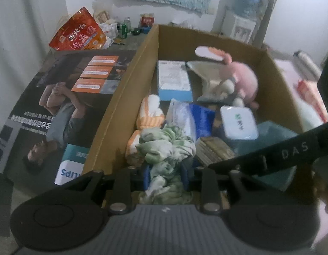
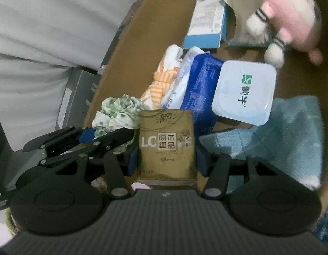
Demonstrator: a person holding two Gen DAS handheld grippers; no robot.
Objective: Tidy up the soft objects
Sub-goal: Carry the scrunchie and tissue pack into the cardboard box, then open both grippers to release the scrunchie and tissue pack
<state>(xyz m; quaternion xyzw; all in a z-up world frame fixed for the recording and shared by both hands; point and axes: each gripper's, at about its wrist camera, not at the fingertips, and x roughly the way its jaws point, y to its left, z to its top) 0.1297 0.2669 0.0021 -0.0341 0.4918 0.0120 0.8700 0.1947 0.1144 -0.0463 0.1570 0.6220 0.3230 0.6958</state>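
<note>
A cardboard box [image 1: 125, 89] holds the soft things. My left gripper [image 1: 166, 177] is shut on a green-and-white floral cloth [image 1: 166, 148] at the near left of the box; the cloth also shows in the right wrist view [image 2: 117, 114]. My right gripper [image 2: 167, 159] is shut on a brown tissue pack [image 2: 167, 144], which also shows in the left wrist view [image 1: 212, 150]. Inside lie a pink plush rabbit [image 1: 242, 78], an orange-striped cloth [image 1: 151, 112], a blue-and-white tissue pack [image 1: 189, 116], a white tissue pack with green print [image 1: 238, 123] and a light blue towel [image 2: 291, 136].
A flat white-and-blue carton [image 1: 173, 78] lies at the back of the box. A large dark printed box [image 1: 64, 110] lies left of it. A red snack bag [image 1: 79, 31], cans and bottles [image 1: 123, 28] stand behind. A water dispenser [image 1: 242, 21] is at the back right.
</note>
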